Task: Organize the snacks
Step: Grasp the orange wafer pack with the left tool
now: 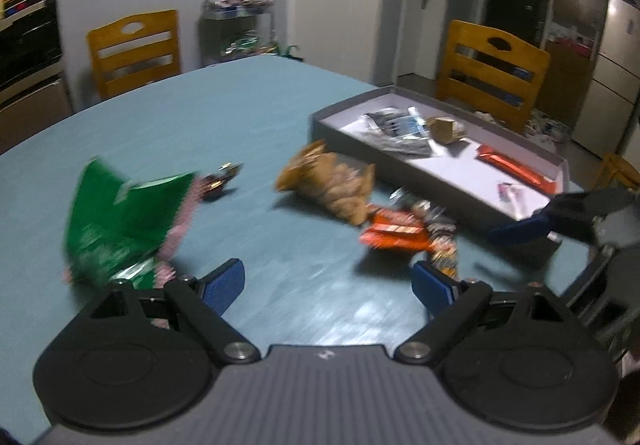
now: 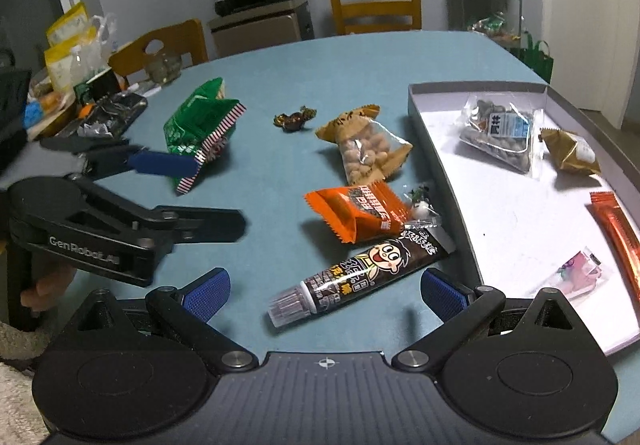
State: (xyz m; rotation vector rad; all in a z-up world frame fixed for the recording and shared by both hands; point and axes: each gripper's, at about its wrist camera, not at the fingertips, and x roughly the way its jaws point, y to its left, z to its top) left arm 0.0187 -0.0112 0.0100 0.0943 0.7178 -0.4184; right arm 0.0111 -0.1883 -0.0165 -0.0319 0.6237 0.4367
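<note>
Loose snacks lie on the blue table [image 2: 280, 61]: a green bag [image 2: 200, 125], a dark wrapped candy [image 2: 294, 119], a clear peanut bag [image 2: 366, 147], an orange packet [image 2: 356, 211] and a black cartoon tube [image 2: 360, 273]. My right gripper [image 2: 326, 293] is open, with the tube lying just ahead between its fingers, untouched. My left gripper [image 2: 192, 193] is open beside the green bag, its far blue pad against the bag's striped edge. In the blurred left wrist view, the left gripper [image 1: 328, 285] holds nothing, and the green bag [image 1: 124, 221] sits to its left.
A grey box [image 2: 436, 149] at the right holds a nut bag [image 2: 500, 133], a gold packet [image 2: 572, 151], an orange bar [image 2: 616, 237] and a pink sachet [image 2: 572, 269]. Bags and jars [image 2: 80, 85] crowd the table's far left. Wooden chairs [image 2: 376, 1] stand behind.
</note>
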